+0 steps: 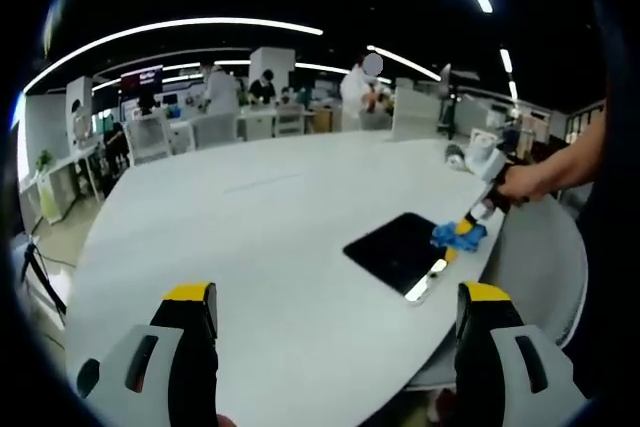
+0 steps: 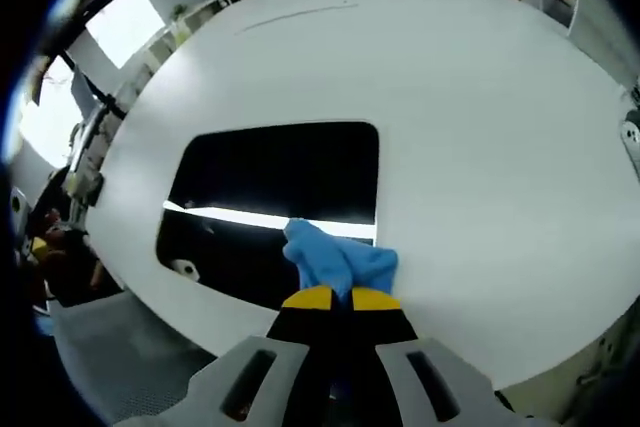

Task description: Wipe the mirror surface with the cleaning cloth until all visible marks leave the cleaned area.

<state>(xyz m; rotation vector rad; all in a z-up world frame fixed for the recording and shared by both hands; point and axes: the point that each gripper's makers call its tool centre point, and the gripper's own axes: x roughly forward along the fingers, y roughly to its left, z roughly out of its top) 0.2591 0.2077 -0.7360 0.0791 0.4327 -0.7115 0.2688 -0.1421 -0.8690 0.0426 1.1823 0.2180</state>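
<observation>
Pinching the blue cloth (image 2: 338, 261) between its yellow-tipped jaws, the right gripper (image 2: 333, 299) is closed on it, with the bunched cloth pressed against the near edge of the mirror (image 2: 275, 182). That mirror lies flat on the white table (image 2: 480, 117), a dark rounded rectangle with a bright strip of reflected ceiling light running across it. The cloth overlaps the mirror's lower right part, just below that light strip.

From the left gripper view, the left gripper (image 1: 335, 302) hangs above the near side of the table with its jaws standing wide apart and nothing between them. Further out, toward the table's right edge, the mirror (image 1: 395, 249) appears dark, with the cloth (image 1: 458, 237) at its far right corner. The right gripper (image 1: 470, 222) comes in there from the right, held by a person's hand (image 1: 522, 182), with a sleeve behind it. Small items sit on the table beyond the hand, too small to identify. Far behind, desks, chairs (image 1: 150, 137) and standing people fill an office room under long ceiling lights (image 1: 180, 29).
</observation>
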